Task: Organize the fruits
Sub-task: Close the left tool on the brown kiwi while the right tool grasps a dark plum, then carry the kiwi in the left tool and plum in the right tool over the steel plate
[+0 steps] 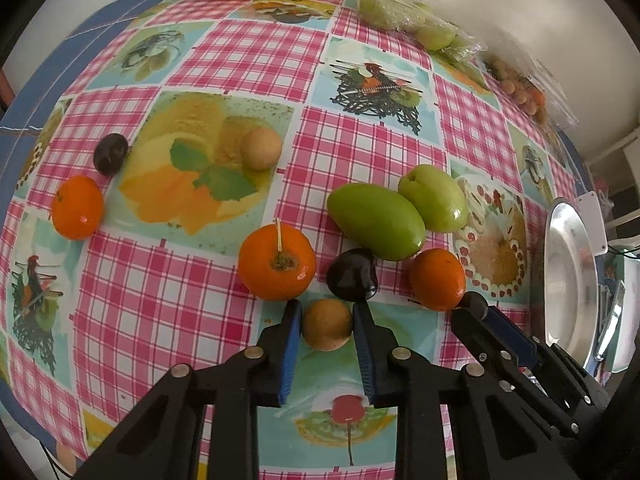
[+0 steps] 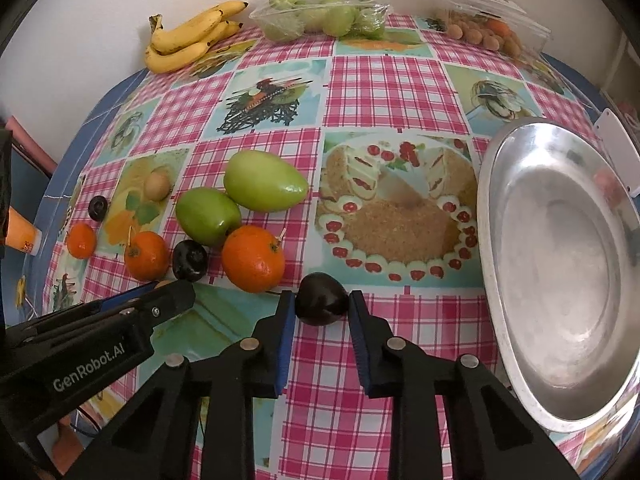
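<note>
My left gripper point(image 1: 327, 307) is shut on a small round brown fruit point(image 1: 326, 326) that rests on the checked tablecloth point(image 1: 168, 304). My right gripper point(image 2: 321, 297) is shut on a dark plum point(image 2: 320, 300), also down at the cloth. Just beyond the left gripper lie an orange with a stem point(image 1: 277, 266), another dark plum point(image 1: 352, 276), two green mangoes point(image 1: 376, 226) point(image 1: 434, 198) and a second orange point(image 1: 437, 279). Farther left are a third orange point(image 1: 77, 207), a dark plum point(image 1: 110, 153) and a brown fruit point(image 1: 261, 148). The two grippers stand side by side.
An oval metal dish point(image 2: 560, 272) lies at the table's right edge. Along the far wall sit bananas point(image 2: 192, 38), a clear tray of green fruit point(image 2: 320, 18) and a clear box of small brown fruit point(image 2: 484, 32). An orange bottle point(image 2: 20, 232) stands off the left edge.
</note>
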{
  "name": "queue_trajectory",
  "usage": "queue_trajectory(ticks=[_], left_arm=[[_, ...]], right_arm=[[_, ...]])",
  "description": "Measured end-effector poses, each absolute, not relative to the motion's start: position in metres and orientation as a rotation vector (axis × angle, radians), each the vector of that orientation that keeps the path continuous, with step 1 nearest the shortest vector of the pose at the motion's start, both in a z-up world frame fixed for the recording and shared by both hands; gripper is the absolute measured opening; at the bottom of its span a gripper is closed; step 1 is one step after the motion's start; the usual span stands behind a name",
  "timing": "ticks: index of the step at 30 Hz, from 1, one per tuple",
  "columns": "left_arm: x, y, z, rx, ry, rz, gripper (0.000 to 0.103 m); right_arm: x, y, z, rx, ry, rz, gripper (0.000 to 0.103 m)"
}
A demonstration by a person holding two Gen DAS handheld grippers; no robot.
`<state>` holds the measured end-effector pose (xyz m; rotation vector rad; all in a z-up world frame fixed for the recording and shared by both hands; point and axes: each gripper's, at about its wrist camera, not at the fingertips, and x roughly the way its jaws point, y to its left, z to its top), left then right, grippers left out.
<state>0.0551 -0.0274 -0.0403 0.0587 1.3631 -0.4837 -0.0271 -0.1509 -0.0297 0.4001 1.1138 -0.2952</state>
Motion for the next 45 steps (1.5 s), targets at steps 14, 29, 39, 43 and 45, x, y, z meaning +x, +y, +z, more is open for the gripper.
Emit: queue_trajectory(ticks=[14,29,39,43,45], left_arm=[[0.05,-0.016,-0.005,-0.004,1.29,-0.551,0.028],[0.052,-0.012,0.011,-0.028,1.255,-0.556,0.028],[0.054,-0.021,0.015,-0.002,1.262,-0.533,0.028],[0.055,-0.035,0.025,0.029,1.241,-0.536,0.028],[0.054,-0.044,0.031,0.046,1.232,-0.546,0.028]], right_arm=[[-0.04,-0.159,0.01,0.483,0.99,-0.281,0.028],[-0.041,-0.156,0.016,0.486,1.038,-0.325,0.028],[-0.049,-0.17,0.024,0.498,1.021,-0.366,0.028],[-0.056,-0.185,0.027,0.533,1.005,-0.39,0.028],[-0.06,-0.192,0.029,0.53,0.998,-0.421,0.028]])
